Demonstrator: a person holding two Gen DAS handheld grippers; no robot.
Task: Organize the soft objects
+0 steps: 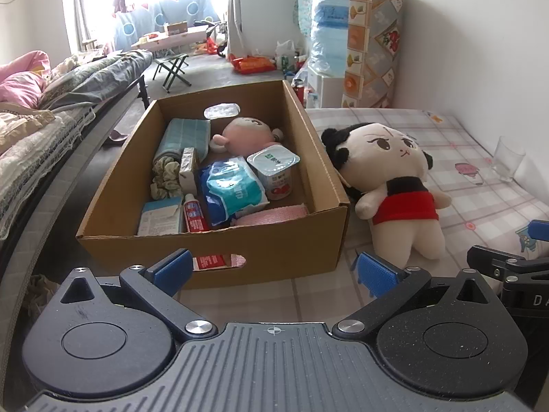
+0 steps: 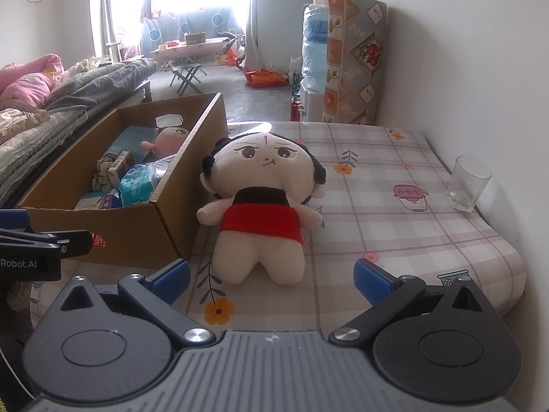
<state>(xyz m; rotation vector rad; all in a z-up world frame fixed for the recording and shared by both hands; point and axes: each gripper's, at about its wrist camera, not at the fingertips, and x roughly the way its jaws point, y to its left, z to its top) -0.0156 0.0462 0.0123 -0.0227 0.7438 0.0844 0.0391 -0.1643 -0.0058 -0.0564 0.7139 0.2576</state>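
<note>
We see the doll [image 2: 262,206] lying on the table [image 2: 394,219], touching the right side of the box [image 1: 219,254]. Our left gripper [image 1: 272,271] is spread wide and holds nothing, near the front of the box. Our right gripper [image 2: 271,276] is also wide apart and bare, just in front of the doll's feet. A glass [image 2: 468,183] stands well right of the box.

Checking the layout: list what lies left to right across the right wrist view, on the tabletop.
cardboard box → plush doll → clear glass
</note>
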